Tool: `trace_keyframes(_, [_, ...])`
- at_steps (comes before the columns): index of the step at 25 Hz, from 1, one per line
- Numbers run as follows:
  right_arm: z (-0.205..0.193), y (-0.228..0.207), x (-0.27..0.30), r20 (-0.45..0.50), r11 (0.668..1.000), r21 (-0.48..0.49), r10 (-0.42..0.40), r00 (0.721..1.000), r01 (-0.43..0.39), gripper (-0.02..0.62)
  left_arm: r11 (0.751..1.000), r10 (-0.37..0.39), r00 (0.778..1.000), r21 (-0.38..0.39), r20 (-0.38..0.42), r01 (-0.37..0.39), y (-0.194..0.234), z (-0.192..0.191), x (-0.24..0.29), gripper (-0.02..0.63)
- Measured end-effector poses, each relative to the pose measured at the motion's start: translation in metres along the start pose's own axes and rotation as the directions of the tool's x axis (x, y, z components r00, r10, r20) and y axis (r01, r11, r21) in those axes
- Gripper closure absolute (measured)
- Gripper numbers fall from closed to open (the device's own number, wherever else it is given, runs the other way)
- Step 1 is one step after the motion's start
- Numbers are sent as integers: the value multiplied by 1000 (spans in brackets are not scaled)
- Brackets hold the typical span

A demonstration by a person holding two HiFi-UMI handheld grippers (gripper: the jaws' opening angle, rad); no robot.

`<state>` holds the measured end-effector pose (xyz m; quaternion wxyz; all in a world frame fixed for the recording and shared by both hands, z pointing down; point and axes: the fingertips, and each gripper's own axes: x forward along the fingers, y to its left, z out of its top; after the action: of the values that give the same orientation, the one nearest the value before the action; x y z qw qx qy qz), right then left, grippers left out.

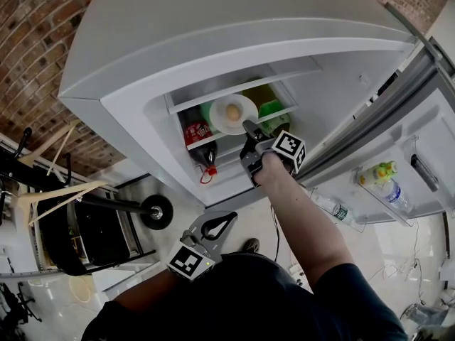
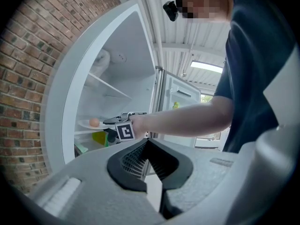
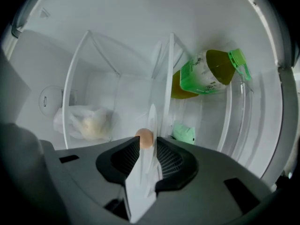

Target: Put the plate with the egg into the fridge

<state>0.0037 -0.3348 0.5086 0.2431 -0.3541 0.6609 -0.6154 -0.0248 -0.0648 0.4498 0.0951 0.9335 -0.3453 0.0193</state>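
Fridge: a white refrigerator [image 1: 213,27] stands with its door swung open to the right.
Plate: a small round white plate [image 1: 218,111] lies flat on a shelf inside the fridge, with another shelf above it.
Egg: a brown egg [image 1: 232,111] sits at the middle of the plate.
Right gripper: the right gripper [image 3: 148,142] reaches into the fridge. Its jaws stand apart on either side of the plate's near rim, and the pads do not press on it, so the plate is released.
Left gripper: the left gripper [image 2: 146,142] is held back outside the fridge, near the person's body. Its jaws are clenched together on nothing.
Neighbours: a green-capped plastic jug [image 3: 206,71] lies just right of the plate, and a red can [image 1: 195,132] is near its left.
Door rack: clear plastic bottles [image 1: 389,190] stand in the door, well to the right.
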Motion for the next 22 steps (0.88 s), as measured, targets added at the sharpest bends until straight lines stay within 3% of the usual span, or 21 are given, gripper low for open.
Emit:
trace_keyframes(6, [1,-4,-5,4,1000,9,13,1000,-13,436,1000,0,1000,3,1,0,-1,0,1,601])
trace_keyframes(18, [-9,-2,-50,35,996,69,56,998,-58,433,1000,-20,1000,12,-4,20,-10,2,5,601])
trace_keyframes(22, [-16,11,-78,36,995,42,89,995,-90,433,999,-28,1000,17,4,28,-13,6,9,601])
